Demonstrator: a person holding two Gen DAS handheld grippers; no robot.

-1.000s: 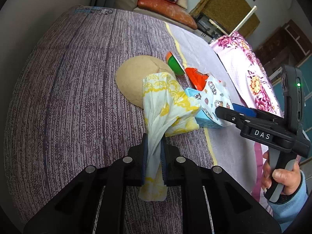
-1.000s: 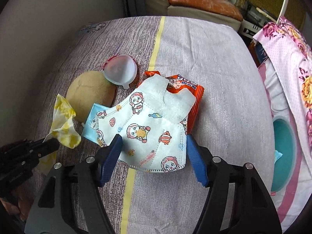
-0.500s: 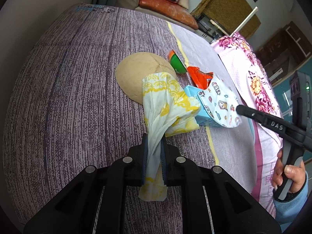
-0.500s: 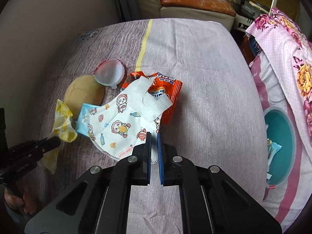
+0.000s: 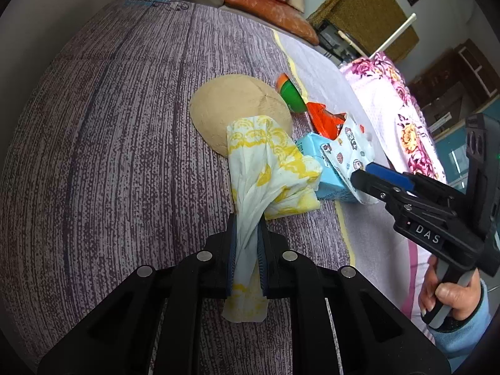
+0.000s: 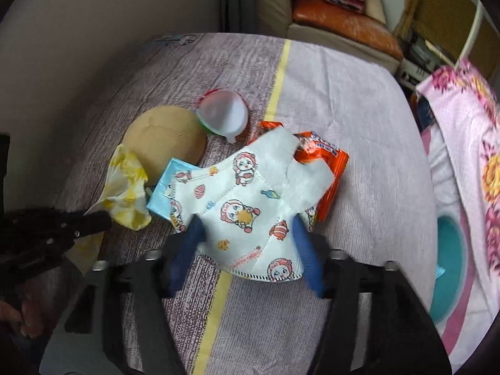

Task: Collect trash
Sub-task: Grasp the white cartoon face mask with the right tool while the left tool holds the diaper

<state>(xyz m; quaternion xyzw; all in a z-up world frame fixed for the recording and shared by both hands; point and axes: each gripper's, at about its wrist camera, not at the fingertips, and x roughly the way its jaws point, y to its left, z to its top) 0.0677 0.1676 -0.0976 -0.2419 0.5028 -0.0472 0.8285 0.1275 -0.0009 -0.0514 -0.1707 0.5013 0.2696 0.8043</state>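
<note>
Yellow napkin [image 5: 265, 168] stays pinched in the left gripper [image 5: 247, 243], kept off the bed for binning; right gripper [image 6: 247, 250], jaws just reopening, straddles the mask [image 6: 250, 206] to grab it.

The left tongs [image 5: 247, 250] are black with blue pads and silver screws. At three o'clock, the right tongs [image 5: 368, 176] read "DAS"; a light-blue sleeve [image 5: 462, 334] shows.

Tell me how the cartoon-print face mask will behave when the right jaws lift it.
The face mask is thin folded fabric, so it will probably flop and droop. It looks light. It overlaps the orange wrapper, which may shift.
</note>
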